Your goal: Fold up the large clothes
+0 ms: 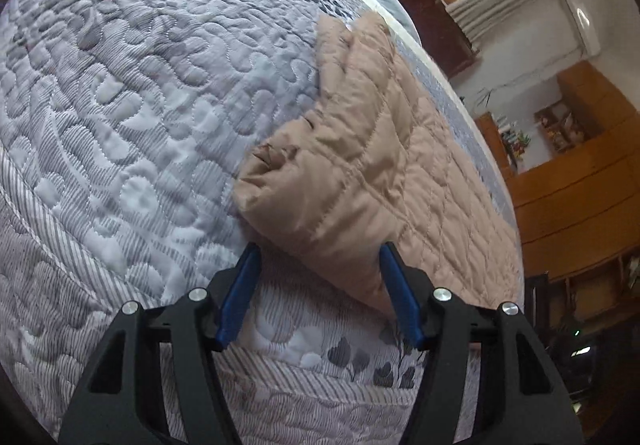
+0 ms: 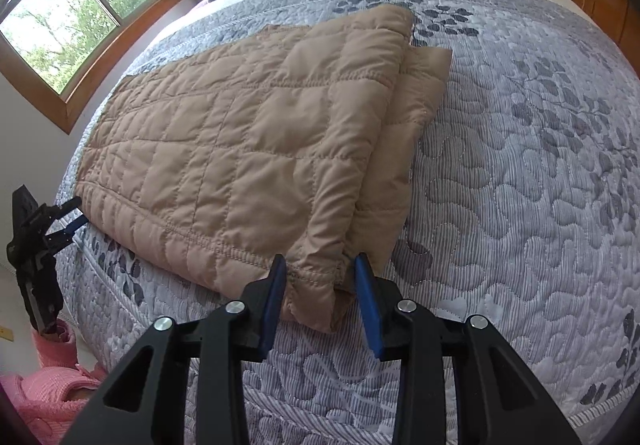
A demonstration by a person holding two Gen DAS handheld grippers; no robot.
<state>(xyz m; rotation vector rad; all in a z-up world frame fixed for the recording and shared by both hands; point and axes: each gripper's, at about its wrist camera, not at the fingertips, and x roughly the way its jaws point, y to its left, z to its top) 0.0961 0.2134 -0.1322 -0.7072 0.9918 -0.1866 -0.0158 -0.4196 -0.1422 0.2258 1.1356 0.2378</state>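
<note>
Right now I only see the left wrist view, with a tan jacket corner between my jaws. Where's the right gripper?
Observer: The right gripper straddles the jacket's other near corner. I can't tell whether it pinches.
Operator: Is the fold tidy?
Observer: Toward the picture's right, a lower layer sticks out past the top one.
Operator: Anything near my left gripper?
Observer: Something pink lies below it.

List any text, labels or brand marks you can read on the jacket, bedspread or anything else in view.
None legible anywhere.
Tan quilted jacket: no tag or logo showing.
Grey leaf-print bedspread: pattern only.
Shelf items by the wooden cabinets: too small and blurred to read.
</note>
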